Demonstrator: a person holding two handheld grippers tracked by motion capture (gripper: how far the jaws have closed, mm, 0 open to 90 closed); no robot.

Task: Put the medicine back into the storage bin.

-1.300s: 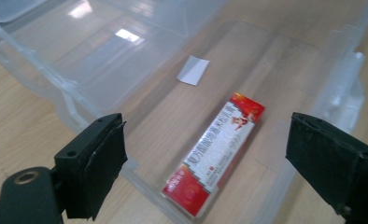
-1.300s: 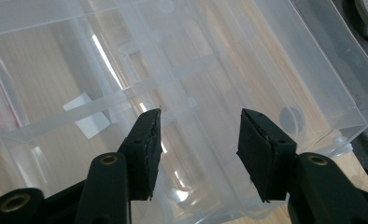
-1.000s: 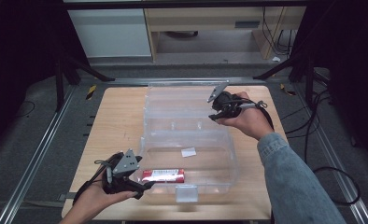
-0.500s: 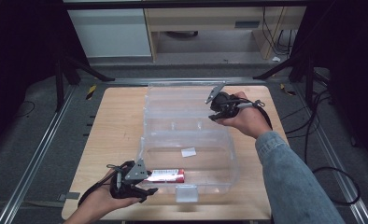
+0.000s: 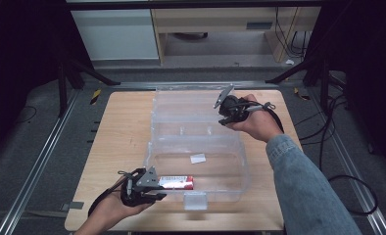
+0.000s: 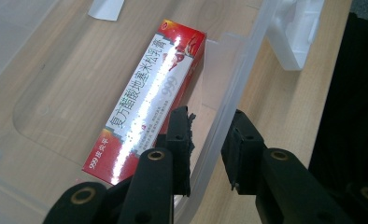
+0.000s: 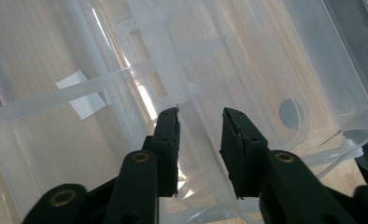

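High view: the clear plastic box (image 5: pixel 196 161) sits open at the middle of your wooden table (image 5: pixel 117 142), its lid (image 5: pixel 191 110) laid back toward 12 o'clock. A red carton (image 5: pixel 177 182) lies inside at 7 o'clock. Your left gripper (image 6: pixel 209 140) straddles the box's wall, jaws apart. Your right gripper (image 7: pixel 200 140) hangs over the lid, jaws apart. Grey floor and a metal rail (image 5: pixel 39 161) surround the table.

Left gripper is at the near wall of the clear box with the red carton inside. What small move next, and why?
Probably close the left gripper on the clear box's near wall. Its open jaws already straddle that wall, one inside beside the red carton, one outside. The right gripper is open at the raised lid, so gripping the wall should steady the box.
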